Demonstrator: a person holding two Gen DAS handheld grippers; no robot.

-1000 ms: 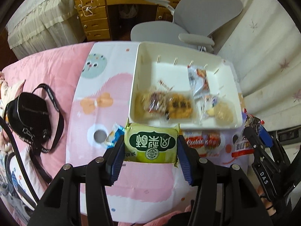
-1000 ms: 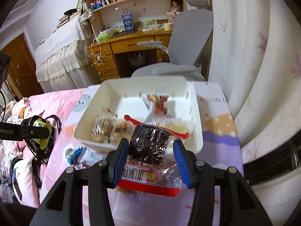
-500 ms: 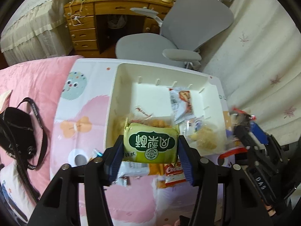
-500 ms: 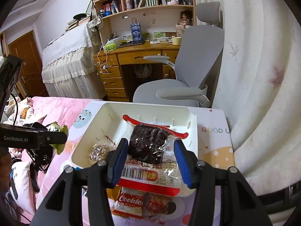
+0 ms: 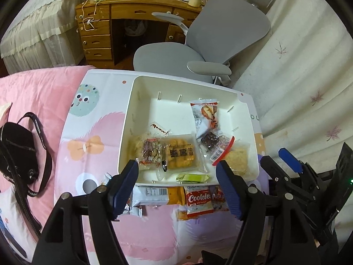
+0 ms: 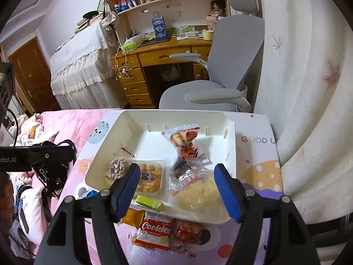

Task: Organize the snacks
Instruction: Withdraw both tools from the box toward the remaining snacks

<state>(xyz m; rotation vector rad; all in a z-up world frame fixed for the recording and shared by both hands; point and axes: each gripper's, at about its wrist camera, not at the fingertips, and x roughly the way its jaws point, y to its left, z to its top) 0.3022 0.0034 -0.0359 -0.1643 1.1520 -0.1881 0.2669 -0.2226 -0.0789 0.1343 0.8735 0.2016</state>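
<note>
Above the white bin we hold both tongs spread and empty — snacks dropped inside, the Cookies pack waiting outside.

The left gripper was shut on a green snack packet w/ white letters a sec ago. Now its jaws are wide apart w/ nothing in them, & the packet lies flat in the white plastic bin, at the near edge. The right gripper let go too: its dark brown cake in a clear wrapper w/ red edge now rests in the bin, just beside a pale yellow crumbly snack. Both grippers sit back from the bin now.
</note>
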